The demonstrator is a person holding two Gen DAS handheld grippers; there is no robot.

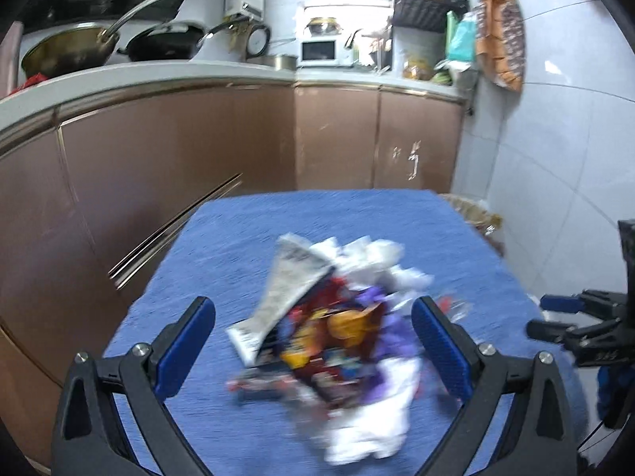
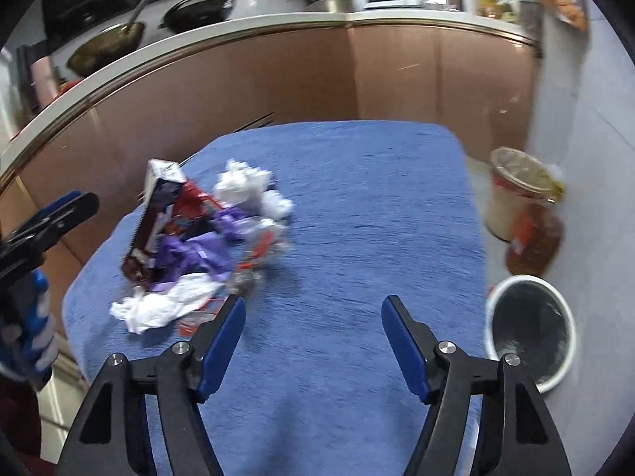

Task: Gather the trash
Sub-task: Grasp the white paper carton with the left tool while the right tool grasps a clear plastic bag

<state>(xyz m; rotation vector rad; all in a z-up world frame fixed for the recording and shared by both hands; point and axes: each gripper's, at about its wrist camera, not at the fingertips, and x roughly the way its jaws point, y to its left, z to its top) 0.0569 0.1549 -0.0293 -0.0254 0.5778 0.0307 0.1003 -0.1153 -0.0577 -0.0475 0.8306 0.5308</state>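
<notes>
the left hand-held gripper (image 1: 313, 341), jaws wide apart, hangs over a blurred trash pile (image 1: 337, 341) on a blue cloth (image 1: 238, 238).

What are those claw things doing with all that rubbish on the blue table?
A person holds a gripper in each hand, tidying up trash. The left gripper is open around the pile of crumpled white paper and colourful wrappers on the blue tablecloth, not squeezing it yet. The right gripper is open and empty over bare cloth. A white-rimmed round bin waits on the floor beside the table.
</notes>
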